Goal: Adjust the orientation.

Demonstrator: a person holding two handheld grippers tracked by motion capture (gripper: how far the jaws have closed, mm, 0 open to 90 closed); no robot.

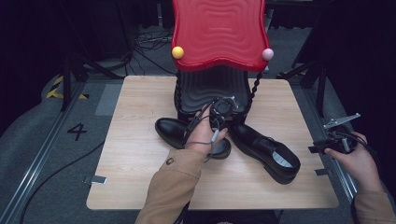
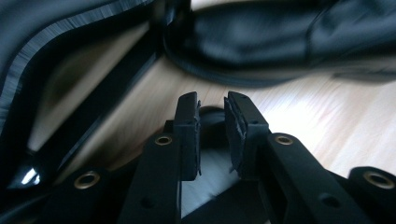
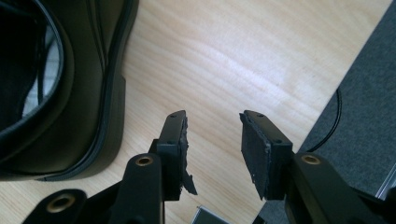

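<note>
Two black leather shoes lie on the wooden table [image 1: 140, 158]: the left shoe [image 1: 172, 129] near the middle and the right shoe [image 1: 267, 150] angled toward the right front. My left gripper [image 1: 218, 120] hovers between them, over the left shoe's heel. In the left gripper view its jaws [image 2: 212, 105] stand a little apart with no pad pressing on anything, and a blurred black shoe [image 2: 280, 42] lies ahead. My right gripper [image 1: 314, 149] is held at the table's right edge. Its jaws [image 3: 212, 123] are open over bare wood, beside the right shoe's heel [image 3: 70, 84].
A stand with a red wavy top shelf [image 1: 218, 32], a yellow ball [image 1: 177, 52], a pink ball [image 1: 267, 54] and a black lower shelf [image 1: 210, 88] rises at the table's back. Grey floor [image 3: 364, 102] with cables lies past the right edge.
</note>
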